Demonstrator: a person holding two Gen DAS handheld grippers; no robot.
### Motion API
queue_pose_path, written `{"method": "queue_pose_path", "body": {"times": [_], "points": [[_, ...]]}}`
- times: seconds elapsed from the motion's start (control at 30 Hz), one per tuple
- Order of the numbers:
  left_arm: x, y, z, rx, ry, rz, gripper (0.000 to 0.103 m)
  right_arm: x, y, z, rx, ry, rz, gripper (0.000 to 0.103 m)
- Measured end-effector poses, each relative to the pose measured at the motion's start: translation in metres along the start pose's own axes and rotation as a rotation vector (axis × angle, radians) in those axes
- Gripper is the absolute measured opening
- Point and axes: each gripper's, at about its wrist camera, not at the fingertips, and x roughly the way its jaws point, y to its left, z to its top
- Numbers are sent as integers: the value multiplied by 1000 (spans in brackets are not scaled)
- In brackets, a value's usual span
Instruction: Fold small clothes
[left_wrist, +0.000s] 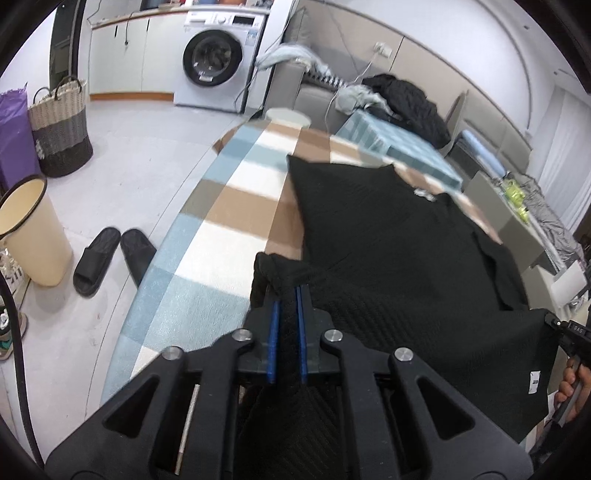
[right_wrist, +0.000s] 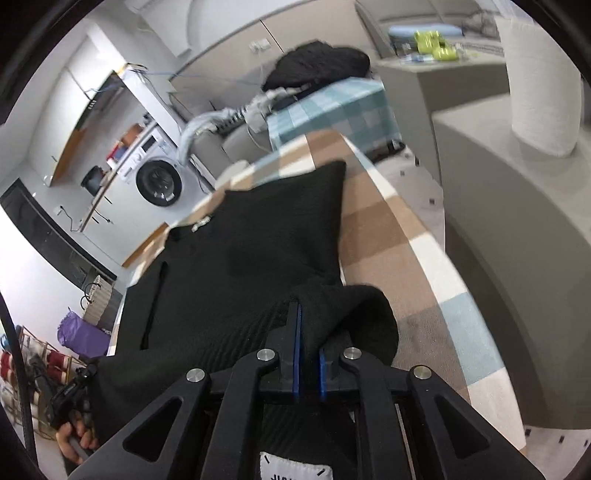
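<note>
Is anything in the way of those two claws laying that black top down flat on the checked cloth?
Nothing visible is. The left gripper and the right gripper each pinch a near corner of the black garment, whose far part already lies on the checked cloth. The cloth beside it looks bare.

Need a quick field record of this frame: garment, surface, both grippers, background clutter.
garment: black knit top, partly spread on the table, near edge lifted
surface: checked tablecloth, blue, tan and white
left gripper: shut on a bunched corner of the top
right gripper: shut on the other near corner, fabric bunched over the fingers
label: white tag at the hem, right wrist view
background: washing machine, woven basket, black slippers
</note>
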Motion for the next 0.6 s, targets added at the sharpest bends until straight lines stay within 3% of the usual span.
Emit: {"method": "queue_pose_path", "body": {"times": [0.07, 0.13, 0.2, 0.27, 0.57, 0.6], "points": [[6, 4, -4, -4, 21, 5, 11, 0, -5, -1, 2, 19, -19, 28], [8, 5, -7, 5, 33, 27, 25, -8, -12, -7, -1, 15, -16, 35], [9, 6, -11, 1, 38, 35, 53, -17, -19, -13, -4, 9, -22, 43], [11, 7, -13, -5, 40, 20, 61, -24, -25, -19, -10, -4, -29, 49], [41, -2, -9, 1, 113, -15, 61, 5, -18, -11, -32, 30, -13, 50], [43, -3, -8, 1, 109, -23, 56, 10, -16, -9, -34, 34, -17, 50]]}}
